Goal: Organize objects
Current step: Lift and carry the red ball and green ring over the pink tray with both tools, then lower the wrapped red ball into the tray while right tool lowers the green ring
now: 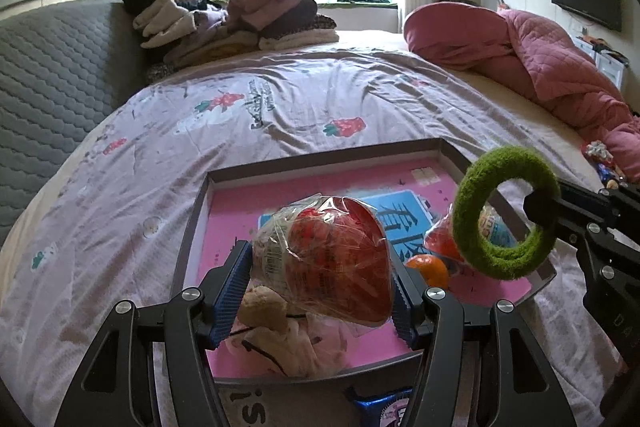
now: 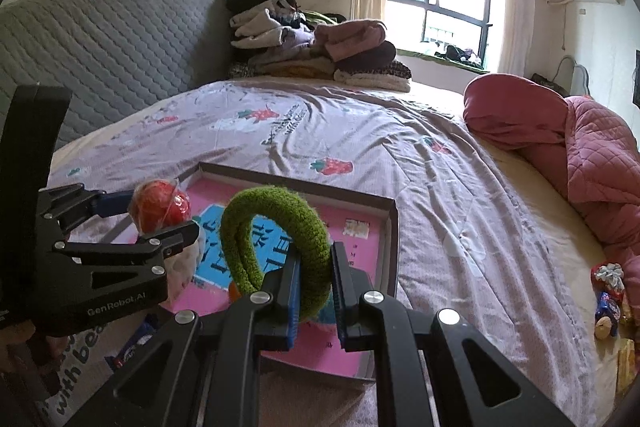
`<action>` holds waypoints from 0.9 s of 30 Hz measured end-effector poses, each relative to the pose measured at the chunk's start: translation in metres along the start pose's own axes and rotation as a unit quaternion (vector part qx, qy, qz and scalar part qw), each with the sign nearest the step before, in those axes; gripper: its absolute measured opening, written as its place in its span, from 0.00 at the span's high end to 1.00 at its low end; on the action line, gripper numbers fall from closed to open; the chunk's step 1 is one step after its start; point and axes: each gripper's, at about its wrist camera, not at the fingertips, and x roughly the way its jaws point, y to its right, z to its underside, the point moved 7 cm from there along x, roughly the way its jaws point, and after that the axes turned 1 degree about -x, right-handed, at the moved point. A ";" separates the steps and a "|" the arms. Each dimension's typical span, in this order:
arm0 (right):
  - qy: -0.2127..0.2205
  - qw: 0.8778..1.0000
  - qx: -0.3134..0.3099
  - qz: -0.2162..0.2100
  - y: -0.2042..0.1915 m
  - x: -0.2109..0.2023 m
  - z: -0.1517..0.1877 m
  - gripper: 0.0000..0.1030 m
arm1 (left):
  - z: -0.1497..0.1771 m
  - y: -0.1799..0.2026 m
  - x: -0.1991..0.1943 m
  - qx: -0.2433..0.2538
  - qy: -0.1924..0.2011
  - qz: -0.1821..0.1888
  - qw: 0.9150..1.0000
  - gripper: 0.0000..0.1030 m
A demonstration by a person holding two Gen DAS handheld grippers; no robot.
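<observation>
The left claw grips a red packet wrapped in clear film, held above the near half of the tray. The right claw is clamped on a green ring, held upright over the tray's right side. The tray lies at the near edge of the bed. An orange and a cloth bundle lie inside the tray.
</observation>
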 end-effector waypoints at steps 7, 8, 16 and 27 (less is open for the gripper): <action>-0.018 1.000 -0.004 0.003 0.002 0.004 0.008 0.86 | 0.007 0.004 0.002 0.003 -0.010 -0.003 1.000 0.38; -0.020 1.000 -0.005 0.004 0.002 0.005 0.009 0.86 | 0.007 0.004 0.002 0.003 -0.010 -0.003 1.000 0.38; -0.034 0.999 -0.028 0.018 0.000 0.009 0.015 0.86 | 0.011 0.005 0.005 -0.003 -0.020 0.008 1.000 0.38; -0.054 0.997 -0.045 0.032 0.003 0.013 0.024 0.86 | 0.017 0.008 0.009 0.000 -0.025 0.013 1.000 0.38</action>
